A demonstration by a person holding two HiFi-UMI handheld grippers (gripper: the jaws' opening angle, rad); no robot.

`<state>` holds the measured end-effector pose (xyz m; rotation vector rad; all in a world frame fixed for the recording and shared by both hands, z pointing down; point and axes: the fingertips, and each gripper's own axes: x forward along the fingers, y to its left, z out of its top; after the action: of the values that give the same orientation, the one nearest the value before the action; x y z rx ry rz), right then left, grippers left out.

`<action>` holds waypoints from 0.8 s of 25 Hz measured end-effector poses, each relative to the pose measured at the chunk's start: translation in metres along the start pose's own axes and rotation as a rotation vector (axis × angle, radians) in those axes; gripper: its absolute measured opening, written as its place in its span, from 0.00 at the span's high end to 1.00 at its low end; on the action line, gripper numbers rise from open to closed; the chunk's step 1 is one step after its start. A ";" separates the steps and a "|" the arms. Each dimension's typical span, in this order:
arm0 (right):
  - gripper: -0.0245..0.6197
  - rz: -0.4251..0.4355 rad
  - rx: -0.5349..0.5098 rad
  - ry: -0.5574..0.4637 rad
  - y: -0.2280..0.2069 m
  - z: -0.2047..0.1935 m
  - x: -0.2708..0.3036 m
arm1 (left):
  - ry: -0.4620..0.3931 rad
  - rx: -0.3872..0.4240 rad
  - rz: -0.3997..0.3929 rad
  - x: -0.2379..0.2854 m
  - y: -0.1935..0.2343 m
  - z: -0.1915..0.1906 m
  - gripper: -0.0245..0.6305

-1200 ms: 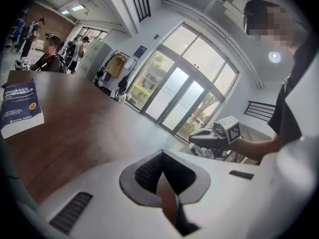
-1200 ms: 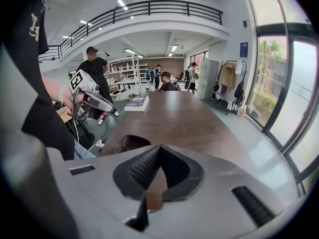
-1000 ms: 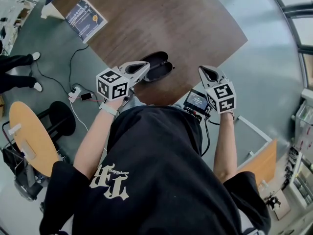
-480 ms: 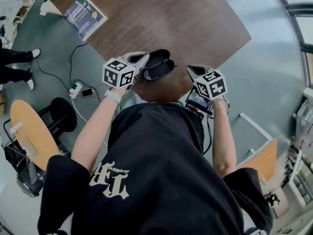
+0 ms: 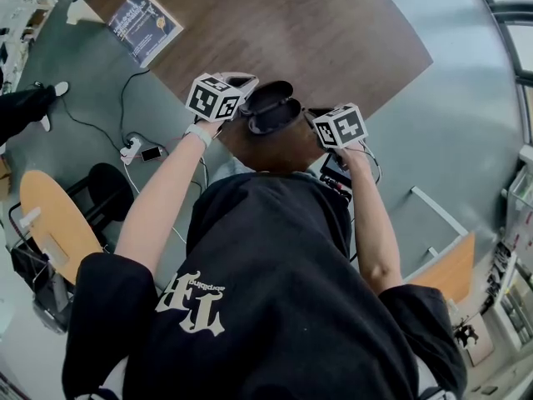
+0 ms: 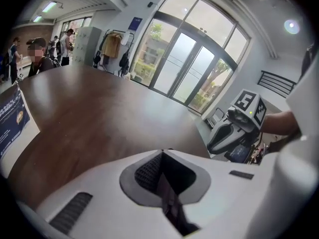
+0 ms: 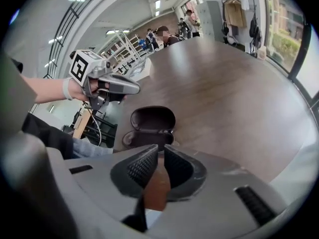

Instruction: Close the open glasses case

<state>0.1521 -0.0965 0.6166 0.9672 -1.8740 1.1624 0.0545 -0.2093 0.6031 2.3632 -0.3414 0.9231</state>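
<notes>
The black glasses case (image 5: 268, 107) lies open on the brown table (image 5: 333, 32), close to its near edge. In the right gripper view the case (image 7: 151, 126) shows its lid raised behind the base. My left gripper (image 5: 246, 81) hovers just left of the case, jaws shut and empty. My right gripper (image 5: 311, 116) hangs just right of the case, jaws closed to a thin slit with nothing between them. Neither touches the case. The left gripper view shows the right gripper (image 6: 213, 144) but not the case, hidden behind that gripper's own body.
A blue leaflet (image 5: 143, 25) stands at the table's far left corner. On the floor to the left are a power strip with cables (image 5: 129, 150), a black stool (image 5: 112, 192) and a round wooden table (image 5: 50, 223). People stand far behind the table (image 7: 164, 34).
Both grippers have moved forward to the case: the left one up and right, the right one up and left. The case has not moved.
</notes>
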 end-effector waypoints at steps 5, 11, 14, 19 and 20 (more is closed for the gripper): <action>0.91 0.020 0.113 0.040 -0.004 -0.005 0.022 | 0.074 0.022 -0.012 0.013 0.010 -0.010 0.96; 0.91 0.041 0.213 0.082 -0.007 -0.012 0.043 | 0.131 0.026 0.016 0.023 0.021 -0.022 0.96; 0.91 0.040 0.238 0.099 -0.008 -0.016 0.048 | 0.154 0.023 0.015 0.027 0.021 -0.024 0.96; 0.91 0.066 0.274 0.105 -0.006 -0.018 0.053 | 0.210 0.025 0.007 0.034 0.025 -0.039 0.96; 0.91 0.071 0.284 0.103 -0.006 -0.018 0.053 | 0.216 0.027 0.007 0.035 0.026 -0.040 0.96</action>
<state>0.1367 -0.0933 0.6703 0.9773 -1.7035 1.5217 0.0476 -0.2072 0.6622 2.2601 -0.2534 1.1802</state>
